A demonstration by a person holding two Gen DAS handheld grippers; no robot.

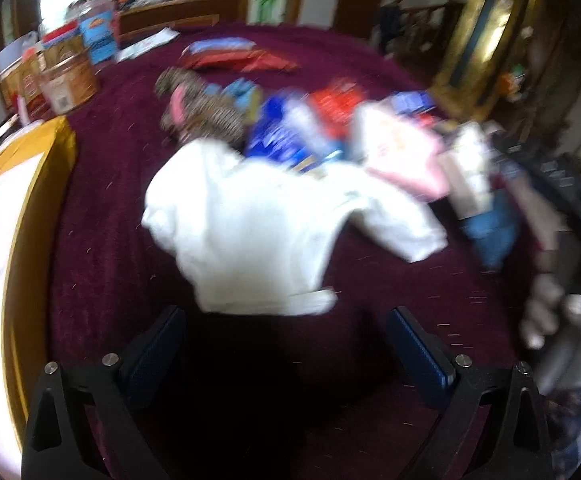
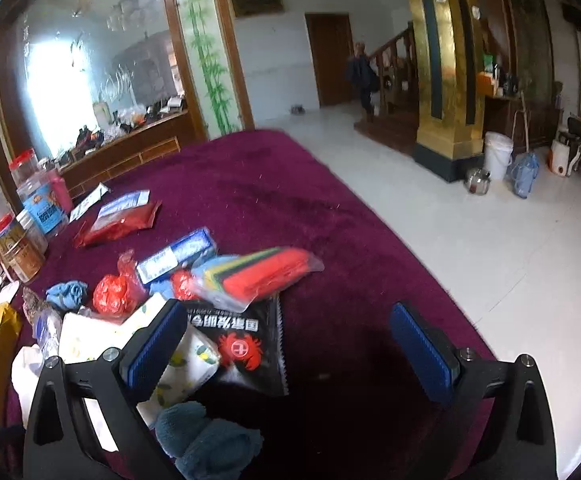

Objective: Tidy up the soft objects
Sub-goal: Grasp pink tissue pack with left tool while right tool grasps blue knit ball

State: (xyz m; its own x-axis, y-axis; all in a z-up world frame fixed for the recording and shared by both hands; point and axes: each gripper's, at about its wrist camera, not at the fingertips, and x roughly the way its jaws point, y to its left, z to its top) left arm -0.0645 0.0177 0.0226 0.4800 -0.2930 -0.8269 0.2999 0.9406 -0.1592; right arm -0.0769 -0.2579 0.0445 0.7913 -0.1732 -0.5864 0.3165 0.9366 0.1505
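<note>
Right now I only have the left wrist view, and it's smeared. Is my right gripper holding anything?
Observer: No. The right gripper is open and empty above the maroon cloth.
Operator: What soft thing is nearest to it?
Observer: A dark teal knit bundle lies low in its view, near the left finger.
Operator: Anything in the way beyond that?
Observer: A black crab-print packet lies flat ahead, under a clear pack of coloured cloths.
Operator: And the left side?
Observer: The left gripper is open, just short of the white cloth.
</note>
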